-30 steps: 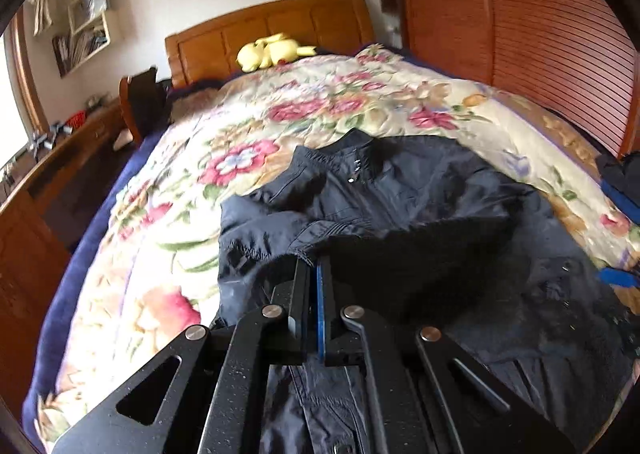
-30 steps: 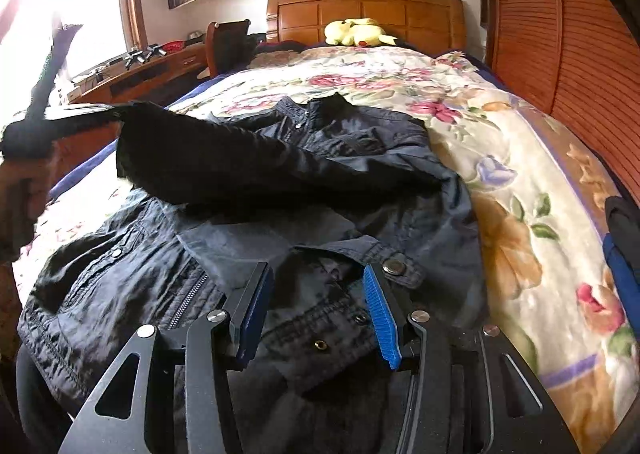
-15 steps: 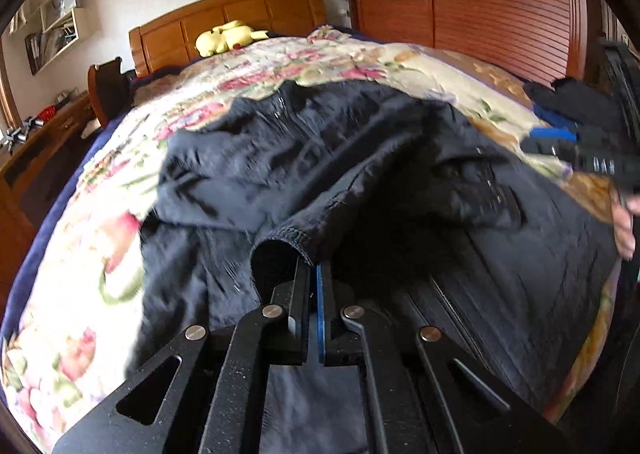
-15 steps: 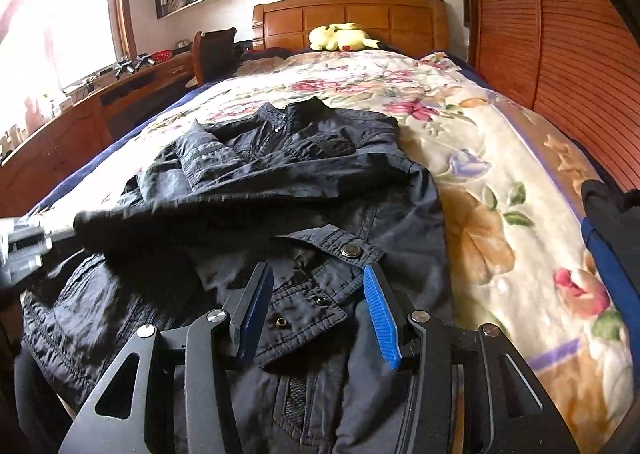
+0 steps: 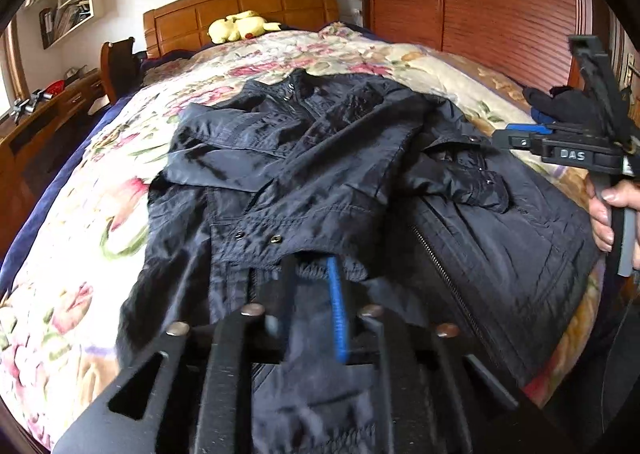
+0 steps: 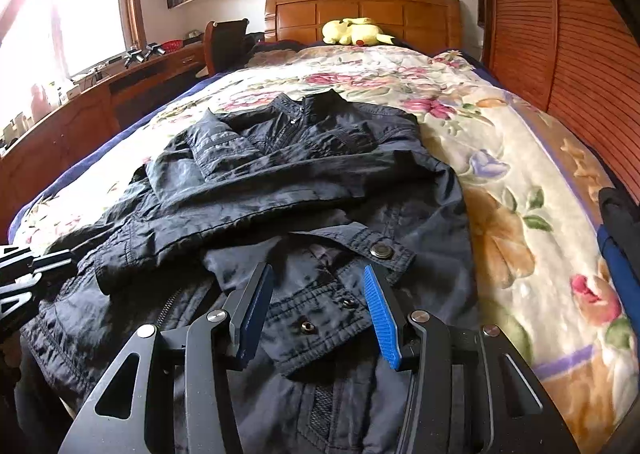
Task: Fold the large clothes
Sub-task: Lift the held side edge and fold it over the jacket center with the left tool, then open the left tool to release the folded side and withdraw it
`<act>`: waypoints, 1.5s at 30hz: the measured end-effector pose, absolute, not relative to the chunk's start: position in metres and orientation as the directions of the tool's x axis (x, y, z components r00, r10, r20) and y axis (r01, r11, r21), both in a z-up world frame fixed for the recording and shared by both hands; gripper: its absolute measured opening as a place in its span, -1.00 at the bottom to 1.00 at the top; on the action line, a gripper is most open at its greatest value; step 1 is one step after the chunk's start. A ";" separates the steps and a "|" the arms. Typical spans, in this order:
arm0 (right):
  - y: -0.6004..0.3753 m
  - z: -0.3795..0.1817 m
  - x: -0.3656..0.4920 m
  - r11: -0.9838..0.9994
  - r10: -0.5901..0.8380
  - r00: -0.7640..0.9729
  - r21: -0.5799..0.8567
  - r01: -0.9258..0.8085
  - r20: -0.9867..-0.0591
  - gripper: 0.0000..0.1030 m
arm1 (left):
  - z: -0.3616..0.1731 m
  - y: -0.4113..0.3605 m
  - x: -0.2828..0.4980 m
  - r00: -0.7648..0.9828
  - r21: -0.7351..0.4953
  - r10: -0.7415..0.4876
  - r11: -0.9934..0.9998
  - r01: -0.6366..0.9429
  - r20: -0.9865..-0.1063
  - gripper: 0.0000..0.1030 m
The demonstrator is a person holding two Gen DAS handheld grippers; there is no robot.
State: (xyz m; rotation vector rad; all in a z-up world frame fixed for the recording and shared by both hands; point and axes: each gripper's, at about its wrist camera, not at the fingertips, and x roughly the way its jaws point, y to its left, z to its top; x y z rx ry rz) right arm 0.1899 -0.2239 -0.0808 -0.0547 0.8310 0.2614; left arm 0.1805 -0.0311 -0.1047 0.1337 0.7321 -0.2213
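A dark navy jacket (image 5: 320, 158) (image 6: 300, 174) lies front-up on the floral bedspread (image 6: 500, 158), with its collar toward the headboard. One sleeve (image 6: 248, 210) lies slantwise across the chest. Its ribbed cuff (image 5: 316, 272) rests between the fingers of my left gripper (image 5: 314, 286), whose jaws are opening and no longer pinch the cuff. The left gripper (image 6: 60, 260) also shows at the left edge of the right wrist view. My right gripper (image 6: 318, 294) hovers open over the snap-buttoned front hem and holds nothing. It appears at the right of the left wrist view (image 5: 504, 136), carried by a hand (image 5: 604, 214).
A yellow plush toy (image 6: 354, 32) lies by the wooden headboard (image 6: 360, 12). A slatted wooden wardrobe (image 6: 560, 54) runs along the right side. A desk (image 6: 120, 82) and a chair (image 6: 224, 46) stand on the left. Dark and blue clothes (image 6: 618, 222) sit at the bed's right edge.
My left gripper carried the sleeve across the jacket and lowered it onto the front, then its shut jaws parted. The right gripper stayed where it was, still open.
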 end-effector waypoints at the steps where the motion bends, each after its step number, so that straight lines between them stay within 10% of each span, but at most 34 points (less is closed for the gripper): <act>1: -0.221 -0.081 0.192 0.965 0.214 0.642 0.058 -0.255 -0.736 -0.05 | -0.104 -0.026 0.177 0.726 0.038 -0.152 0.970 0.238 -0.671 -0.47; 13: -0.145 -0.103 0.216 0.917 0.329 0.587 0.101 -0.386 -0.740 -0.05 | -0.111 0.031 0.162 0.689 -0.030 -0.152 0.982 0.186 -0.708 0.34; 45: -0.135 -0.133 0.214 0.857 0.372 0.494 0.086 -0.509 -0.786 -0.03 | -0.145 0.102 0.149 0.657 -0.025 -0.056 0.998 0.057 -0.752 0.34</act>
